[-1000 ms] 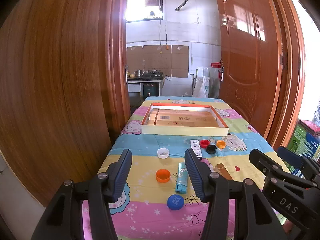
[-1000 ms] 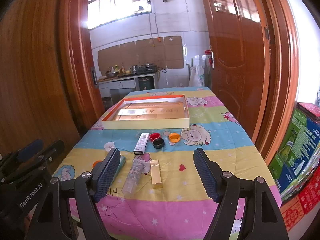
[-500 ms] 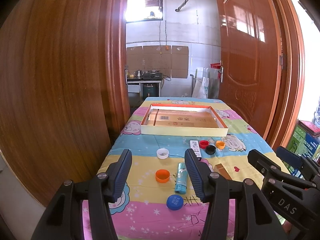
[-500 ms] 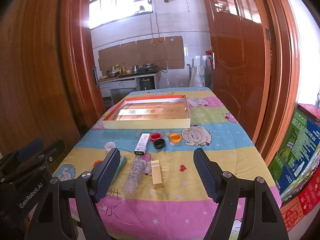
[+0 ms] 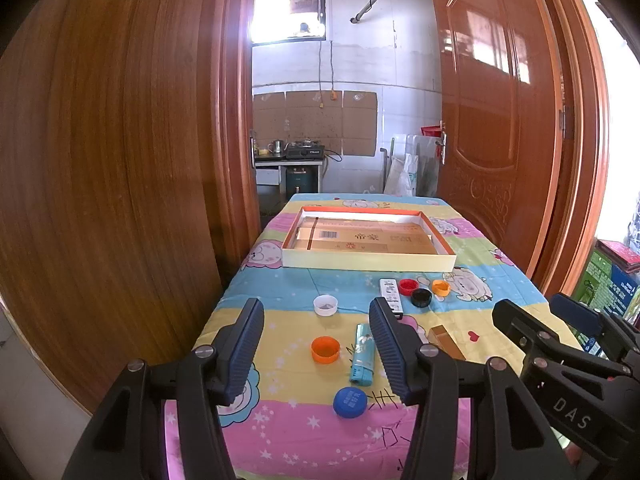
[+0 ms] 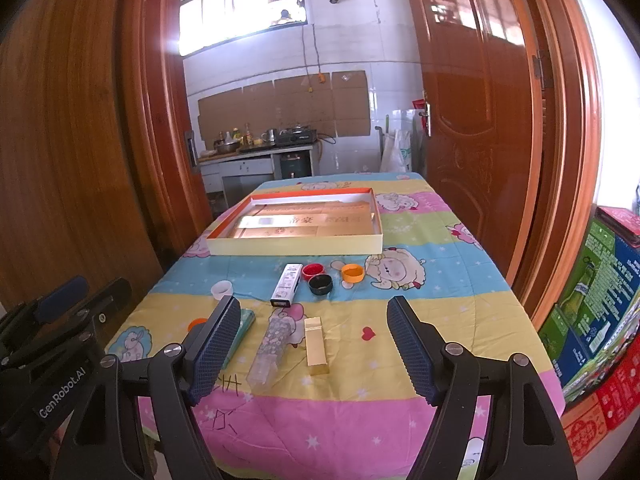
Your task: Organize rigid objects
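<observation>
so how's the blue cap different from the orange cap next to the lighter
The blue cap lies closed side up, showing printing; the orange cap lies open side up, showing its hollow. The blue cap sits nearer the camera on the pink stripe, below the lighter; the orange cap sits on the yellow stripe, left of it. Both are round, similar in size, and untouched.

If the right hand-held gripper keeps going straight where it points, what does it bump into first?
Probably the gold box lying between the open fingers of the right hand-held gripper, with the clear tube just beside it. Depth is hard to judge in this fisheye view.
</observation>
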A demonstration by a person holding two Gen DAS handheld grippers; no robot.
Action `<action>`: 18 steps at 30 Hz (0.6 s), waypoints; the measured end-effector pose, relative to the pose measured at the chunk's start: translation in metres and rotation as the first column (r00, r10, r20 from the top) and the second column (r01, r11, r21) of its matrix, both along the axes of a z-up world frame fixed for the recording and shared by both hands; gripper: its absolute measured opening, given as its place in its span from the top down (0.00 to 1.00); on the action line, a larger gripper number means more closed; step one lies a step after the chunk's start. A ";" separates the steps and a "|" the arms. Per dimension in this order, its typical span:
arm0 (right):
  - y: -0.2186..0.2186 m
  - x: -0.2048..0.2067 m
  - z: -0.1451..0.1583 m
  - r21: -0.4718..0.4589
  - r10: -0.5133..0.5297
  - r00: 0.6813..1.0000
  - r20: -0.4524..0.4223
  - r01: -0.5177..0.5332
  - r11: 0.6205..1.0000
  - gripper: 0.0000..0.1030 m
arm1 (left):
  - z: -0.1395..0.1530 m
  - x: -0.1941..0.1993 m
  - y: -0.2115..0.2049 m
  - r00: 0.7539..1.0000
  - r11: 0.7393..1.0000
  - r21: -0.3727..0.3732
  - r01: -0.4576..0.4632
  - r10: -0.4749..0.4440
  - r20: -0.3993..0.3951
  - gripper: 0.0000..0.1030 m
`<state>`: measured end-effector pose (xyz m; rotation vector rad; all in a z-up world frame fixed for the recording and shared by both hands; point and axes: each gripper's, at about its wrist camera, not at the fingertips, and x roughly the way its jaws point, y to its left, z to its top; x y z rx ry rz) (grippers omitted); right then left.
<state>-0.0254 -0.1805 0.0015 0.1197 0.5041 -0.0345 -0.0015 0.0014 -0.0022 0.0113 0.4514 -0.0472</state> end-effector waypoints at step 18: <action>0.001 0.001 -0.003 -0.003 0.002 1.000 -0.005 -0.002 1.000 0.25 | -0.001 -0.001 0.002 1.000 1.000 0.000 0.001 -0.001 -0.006 0.46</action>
